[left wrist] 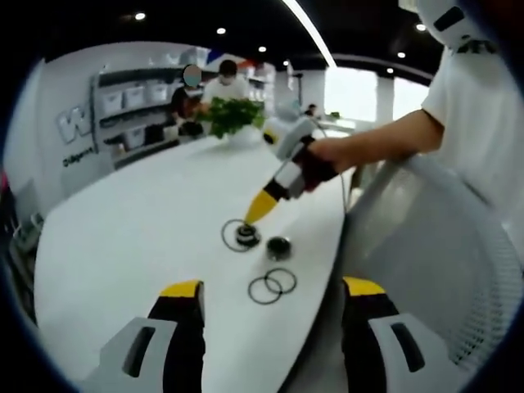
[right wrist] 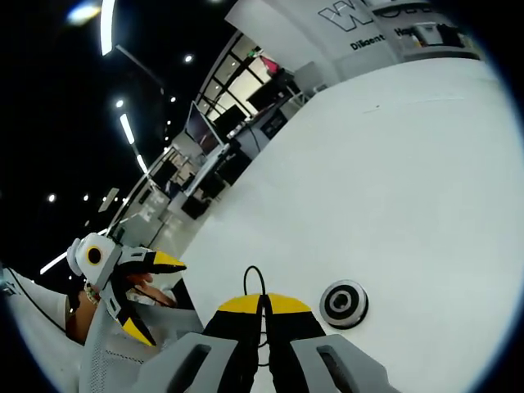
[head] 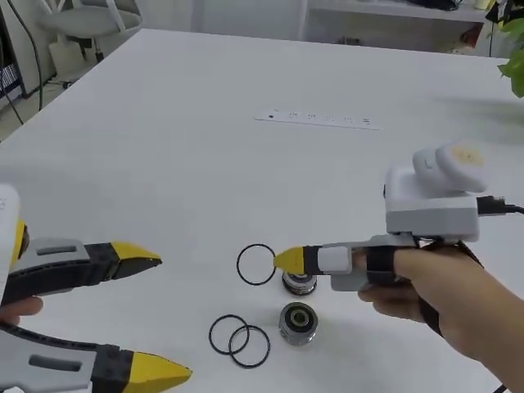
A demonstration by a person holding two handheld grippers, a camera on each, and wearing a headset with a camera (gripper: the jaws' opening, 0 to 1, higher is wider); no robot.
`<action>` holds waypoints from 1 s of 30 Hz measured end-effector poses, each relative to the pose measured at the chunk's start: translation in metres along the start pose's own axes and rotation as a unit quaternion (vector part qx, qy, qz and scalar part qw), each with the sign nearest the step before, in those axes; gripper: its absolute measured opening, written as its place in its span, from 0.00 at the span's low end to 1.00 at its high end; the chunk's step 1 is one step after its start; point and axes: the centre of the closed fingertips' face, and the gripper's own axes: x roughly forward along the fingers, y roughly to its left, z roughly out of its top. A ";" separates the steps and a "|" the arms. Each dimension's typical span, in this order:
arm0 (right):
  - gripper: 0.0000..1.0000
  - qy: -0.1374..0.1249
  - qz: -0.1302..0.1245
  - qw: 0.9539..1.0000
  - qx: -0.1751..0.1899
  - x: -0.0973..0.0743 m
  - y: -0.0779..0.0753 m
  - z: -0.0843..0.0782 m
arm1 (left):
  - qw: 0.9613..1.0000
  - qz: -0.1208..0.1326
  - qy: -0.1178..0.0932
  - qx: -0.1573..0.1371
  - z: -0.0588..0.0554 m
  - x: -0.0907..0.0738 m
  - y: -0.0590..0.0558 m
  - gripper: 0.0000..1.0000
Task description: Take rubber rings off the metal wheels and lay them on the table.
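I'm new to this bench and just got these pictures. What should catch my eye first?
The right tongs, yellow-tipped, are shut on a black rubber ring beside one metal wheel. A second wheel sits just below it in the head view, with two loose rings overlapping on the table beside it. The left tongs hang open at lower left.

On the far wall point(right wrist: 360, 24) I read a large "W" and, below it, a word beginning "Diligen". The print on the white strip point(head: 318, 119) on my counter point(head: 205, 123) is too small to read.
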 end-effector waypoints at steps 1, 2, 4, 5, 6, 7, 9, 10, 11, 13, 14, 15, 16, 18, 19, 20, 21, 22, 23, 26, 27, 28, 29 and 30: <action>0.00 0.002 0.001 1.000 0.000 0.001 0.000 -0.001 | 1.000 0.000 0.000 -0.003 -0.001 0.000 0.000 0.69; 0.00 0.004 0.001 1.000 -0.001 0.001 0.001 -0.002 | 1.000 -0.002 -0.001 -0.006 -0.001 0.000 -0.001 0.69; 0.00 0.008 0.001 1.000 -0.002 0.002 0.001 -0.004 | 1.000 -0.003 -0.004 -0.009 -0.001 0.001 -0.002 0.69; 0.00 0.010 0.001 1.000 -0.002 0.003 0.001 -0.004 | 1.000 -0.003 -0.005 -0.009 -0.001 0.001 -0.002 0.69; 0.00 0.012 0.001 1.000 -0.003 0.003 0.001 -0.005 | 1.000 -0.003 -0.005 -0.011 -0.002 0.002 -0.002 0.69; 0.00 0.013 0.002 1.000 -0.003 0.004 0.001 -0.006 | 1.000 -0.005 -0.005 -0.014 -0.002 0.003 -0.003 0.69; 0.00 0.017 0.002 1.000 -0.004 0.005 0.001 -0.008 | 1.000 -0.021 -0.002 -0.015 -0.003 0.004 -0.010 0.70; 0.00 0.020 0.002 1.000 -0.005 0.006 0.001 -0.009 | 1.000 -0.024 0.000 -0.013 -0.004 0.005 -0.011 0.70; 0.00 0.022 0.002 1.000 -0.005 0.007 0.001 -0.010 | 1.000 -0.026 0.003 -0.011 -0.005 0.006 -0.012 0.70; 0.00 0.027 0.002 1.000 -0.007 0.008 0.001 -0.013 | 1.000 -0.028 0.011 -0.007 -0.008 0.006 -0.013 0.70; 0.00 0.029 0.002 1.000 -0.008 0.008 0.001 -0.014 | 1.000 -0.028 0.012 -0.006 -0.008 0.006 -0.013 0.70; 0.00 0.032 0.002 0.999 -0.008 0.009 0.001 -0.015 | 0.999 -0.029 0.013 -0.006 -0.008 0.006 -0.013 0.70; 0.00 0.034 0.001 0.999 -0.009 0.010 0.001 -0.016 | 0.999 -0.029 0.012 -0.007 -0.008 0.006 -0.013 0.70; 0.00 0.041 0.002 0.999 -0.010 0.012 0.002 -0.021 | 0.999 -0.030 0.010 -0.008 -0.007 0.006 -0.014 0.70; 0.00 0.046 0.004 0.999 -0.010 0.013 0.003 -0.023 | 0.999 -0.030 0.010 -0.008 -0.007 0.006 -0.014 0.70; 0.00 0.049 0.006 0.999 -0.011 0.015 0.004 -0.025 | 0.999 -0.030 0.010 -0.009 -0.007 0.006 -0.014 0.70; 0.00 0.056 0.007 0.998 -0.013 0.016 0.005 -0.028 | 0.999 -0.031 0.010 -0.010 -0.007 0.006 -0.014 0.71; 0.00 0.060 0.006 0.998 -0.016 0.017 0.005 -0.030 | 0.999 -0.033 0.009 -0.010 -0.007 0.006 -0.015 0.71; 0.00 0.065 0.005 0.998 -0.020 0.019 0.006 -0.032 | 0.999 -0.036 0.009 -0.009 -0.007 0.006 -0.016 0.71; 0.00 0.074 0.004 0.997 -0.026 0.021 0.006 -0.037 | 0.999 -0.041 0.017 -0.005 -0.010 0.007 -0.018 0.70; 0.00 0.075 0.002 0.997 -0.029 0.021 0.006 -0.037 | 0.999 -0.041 0.020 -0.004 -0.011 0.007 -0.018 0.70; 0.00 0.077 -0.001 0.996 -0.034 0.021 0.004 -0.038 | 0.999 -0.041 0.022 -0.003 -0.012 0.008 -0.018 0.70; 0.00 0.077 -0.003 0.996 -0.038 0.021 0.002 -0.037 | 0.999 -0.040 0.023 -0.002 -0.012 0.007 -0.018 0.70; 0.00 0.077 -0.006 0.996 -0.042 0.021 0.001 -0.037 | 0.999 -0.039 0.023 -0.002 -0.012 0.007 -0.017 0.70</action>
